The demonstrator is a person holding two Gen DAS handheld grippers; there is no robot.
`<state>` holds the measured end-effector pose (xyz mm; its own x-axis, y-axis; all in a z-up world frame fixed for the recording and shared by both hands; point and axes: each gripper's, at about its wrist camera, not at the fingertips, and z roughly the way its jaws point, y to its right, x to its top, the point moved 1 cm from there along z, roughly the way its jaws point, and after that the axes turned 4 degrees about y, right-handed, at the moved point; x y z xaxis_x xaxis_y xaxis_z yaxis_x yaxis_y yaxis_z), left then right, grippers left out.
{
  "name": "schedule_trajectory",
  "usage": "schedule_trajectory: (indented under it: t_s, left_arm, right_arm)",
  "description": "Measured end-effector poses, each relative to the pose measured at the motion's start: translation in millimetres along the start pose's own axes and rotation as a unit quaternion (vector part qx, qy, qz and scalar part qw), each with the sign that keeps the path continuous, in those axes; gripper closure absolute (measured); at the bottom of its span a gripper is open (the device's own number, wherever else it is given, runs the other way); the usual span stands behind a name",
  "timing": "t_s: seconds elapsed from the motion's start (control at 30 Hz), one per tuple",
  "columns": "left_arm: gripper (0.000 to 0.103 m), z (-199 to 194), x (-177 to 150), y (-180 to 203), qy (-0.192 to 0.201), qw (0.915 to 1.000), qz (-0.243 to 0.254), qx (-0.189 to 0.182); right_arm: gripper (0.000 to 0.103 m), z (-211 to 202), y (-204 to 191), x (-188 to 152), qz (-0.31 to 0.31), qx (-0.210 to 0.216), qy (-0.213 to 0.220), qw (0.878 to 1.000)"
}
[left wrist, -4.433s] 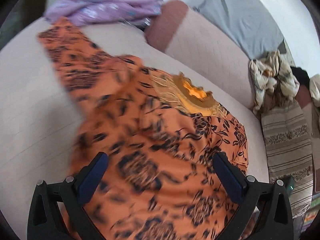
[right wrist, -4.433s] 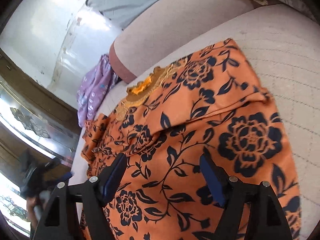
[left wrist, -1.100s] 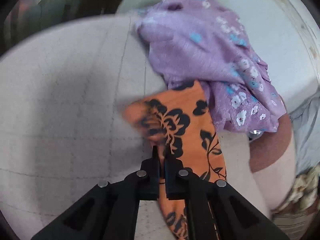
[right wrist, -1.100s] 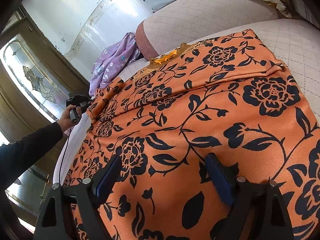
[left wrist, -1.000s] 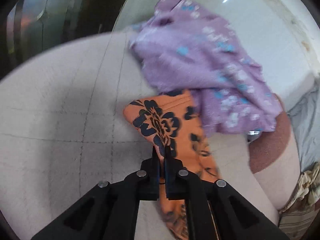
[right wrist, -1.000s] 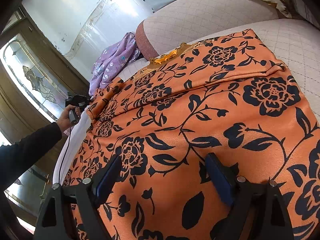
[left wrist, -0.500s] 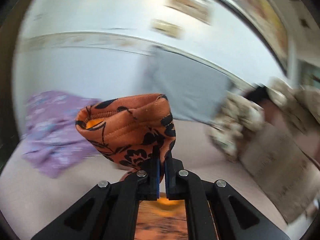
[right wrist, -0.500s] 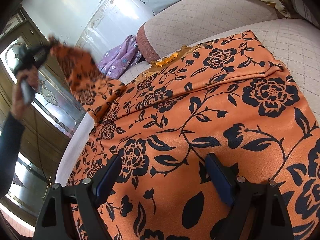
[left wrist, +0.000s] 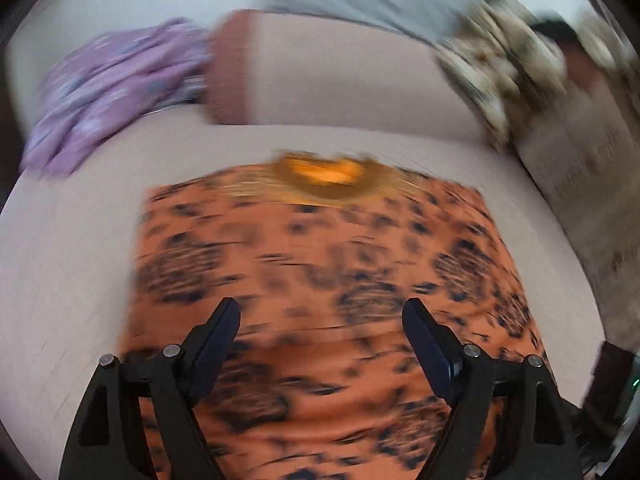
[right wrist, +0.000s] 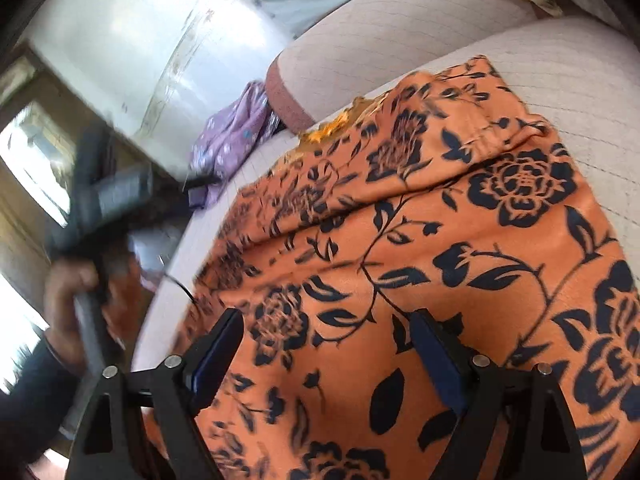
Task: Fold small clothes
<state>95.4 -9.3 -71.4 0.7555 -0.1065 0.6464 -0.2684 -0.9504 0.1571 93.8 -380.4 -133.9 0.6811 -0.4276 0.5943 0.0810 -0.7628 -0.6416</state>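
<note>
While our left tool (left wrist: 320, 332) hovers wide and empty, the orange floral top (left wrist: 320, 264) lies spread beneath and ahead, neckline (left wrist: 324, 174) farthest, ready for folding. From our right tool (right wrist: 324, 340), equally wide, the top lies directly beneath; we read no labels.

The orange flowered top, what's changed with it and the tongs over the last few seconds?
The left tongs, shut on a sleeve of the orange flowered top a second ago, swung it up and over onto the body and let go; they are open now. The top lies narrower, both sleeves folded in. The right tongs stayed open over the lower part, and the purple garment remains at the far corner.
</note>
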Motion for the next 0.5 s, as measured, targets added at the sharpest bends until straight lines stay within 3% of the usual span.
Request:
schedule_trajectory:
  t_s: [0.1, 0.23, 0.33, 0.4, 0.5]
  left_arm:
    - [0.019, -5.5, -11.8, -49.2, 0.015, 0.9980, -0.036, 0.050]
    - [0.019, 13.3, -27.7, -92.0, 0.013, 0.9944, -0.083, 0.064]
    - [0.019, 18.8, -37.3, -107.9, 0.019, 0.9919, -0.108, 0.063]
    - [0.019, 19.0, -42.3, -114.1, 0.034, 0.9904, -0.120, 0.060]
    - [0.019, 22.9, -48.8, -121.5, 0.041, 0.9897, -0.123, 0.062]
  right_arm:
    - [0.015, -16.6, -0.8, 25.3, 0.008, -0.003, 0.031, 0.999]
    - [0.016, -9.4, 13.5, 77.7, 0.011, -0.045, 0.029, 0.998]
    - [0.016, 5.0, 49.5, 101.6, 0.106, -0.066, 0.015, 0.992]
    - [0.017, 16.2, 67.3, 101.6, 0.182, -0.074, -0.002, 0.981]
    - [0.017, 25.1, 71.7, 103.0, 0.215, -0.080, 0.010, 0.973]
